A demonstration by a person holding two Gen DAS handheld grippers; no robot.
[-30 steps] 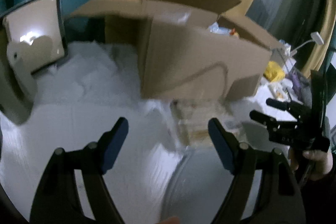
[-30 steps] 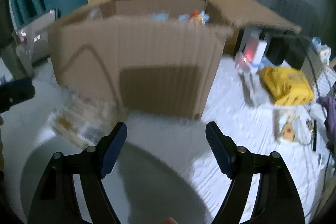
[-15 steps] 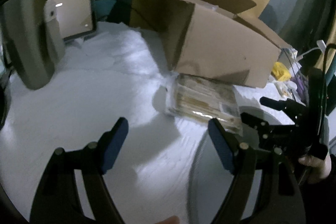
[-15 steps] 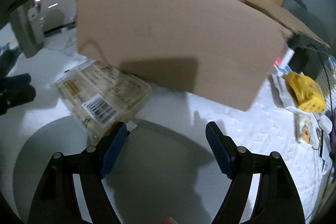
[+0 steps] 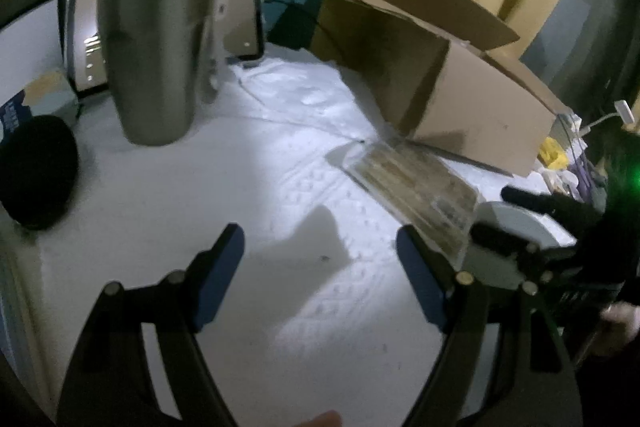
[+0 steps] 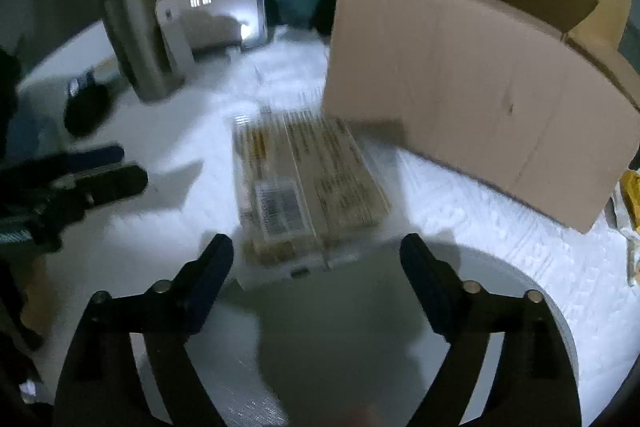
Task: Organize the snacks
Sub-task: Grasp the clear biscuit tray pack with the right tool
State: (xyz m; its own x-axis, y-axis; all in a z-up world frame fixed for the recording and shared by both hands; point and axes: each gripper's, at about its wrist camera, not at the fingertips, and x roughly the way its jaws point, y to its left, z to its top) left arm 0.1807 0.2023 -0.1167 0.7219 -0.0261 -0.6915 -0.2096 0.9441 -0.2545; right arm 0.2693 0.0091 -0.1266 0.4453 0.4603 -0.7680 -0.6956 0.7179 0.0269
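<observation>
A clear plastic snack pack (image 6: pixel 304 187) with yellow-brown contents and a barcode label lies on the white cloth, its near end resting on a round grey plate (image 6: pixel 540 311). It also shows in the left wrist view (image 5: pixel 420 187). A large open cardboard box (image 6: pixel 480 99) stands behind it, also in the left wrist view (image 5: pixel 460 83). My right gripper (image 6: pixel 316 267) is open and empty, just short of the pack's near edge. My left gripper (image 5: pixel 320 267) is open and empty over bare cloth, left of the pack.
A steel tumbler (image 5: pixel 156 39) stands at the left with a mirror (image 5: pixel 240 3) behind it. A black round object (image 5: pixel 36 171) lies at the far left. A yellow packet (image 6: pixel 632 199) and cables lie right of the box.
Both grippers have swung left. The snack pack now sits centred ahead of the right gripper. The tumbler has come large into the left view. Both grippers stay open.
</observation>
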